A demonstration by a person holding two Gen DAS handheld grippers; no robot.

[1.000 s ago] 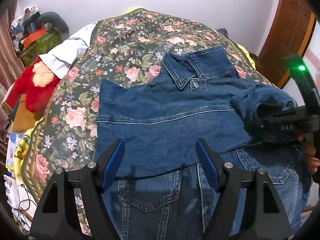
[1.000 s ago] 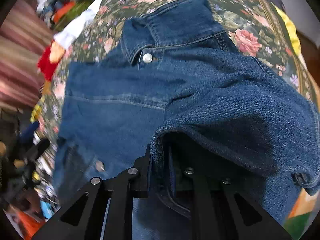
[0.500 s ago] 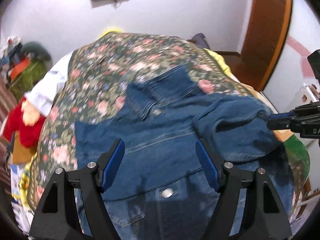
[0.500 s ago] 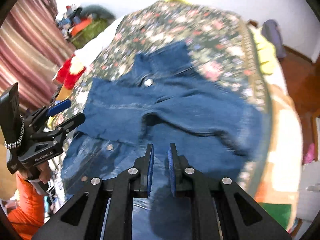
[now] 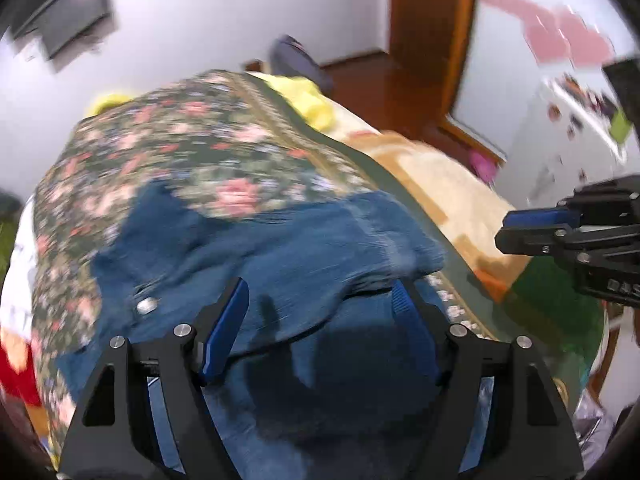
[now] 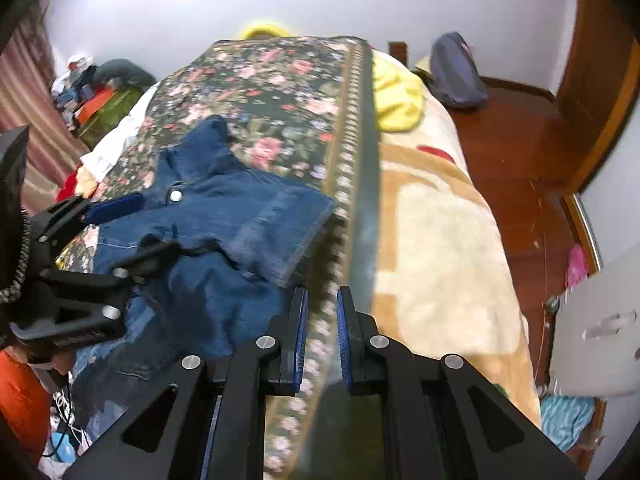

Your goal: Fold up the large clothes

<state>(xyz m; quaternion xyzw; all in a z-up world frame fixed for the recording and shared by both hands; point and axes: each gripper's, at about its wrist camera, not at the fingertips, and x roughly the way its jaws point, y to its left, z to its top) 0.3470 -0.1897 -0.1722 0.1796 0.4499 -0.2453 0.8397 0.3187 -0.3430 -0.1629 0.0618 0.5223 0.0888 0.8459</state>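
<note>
A blue denim jacket [image 6: 224, 216] lies on the floral bedspread [image 6: 272, 92], collar toward the far end, one sleeve folded across its front [image 6: 280, 220]. It also shows in the left wrist view [image 5: 280, 256], blurred. My left gripper [image 5: 320, 312] is open and hovers just over the jacket, holding nothing; it shows in the right wrist view [image 6: 132, 224] too. My right gripper [image 6: 322, 320] is nearly closed with a narrow gap, empty, and hangs above the bedspread's border to the right of the jacket. It shows at the right of the left wrist view [image 5: 520, 228].
A beige blanket [image 6: 432, 240] covers the bed's right side, with a yellow cloth [image 6: 396, 100] near the top. A dark bag [image 6: 456, 68] lies on the wooden floor [image 6: 520, 140]. Clutter and a red plush toy [image 5: 16, 364] sit at the left.
My right gripper let go of the sleeve and drew back to the right, off the jacket. The sleeve now lies folded over the front. My left gripper swung rightward over the jacket.
</note>
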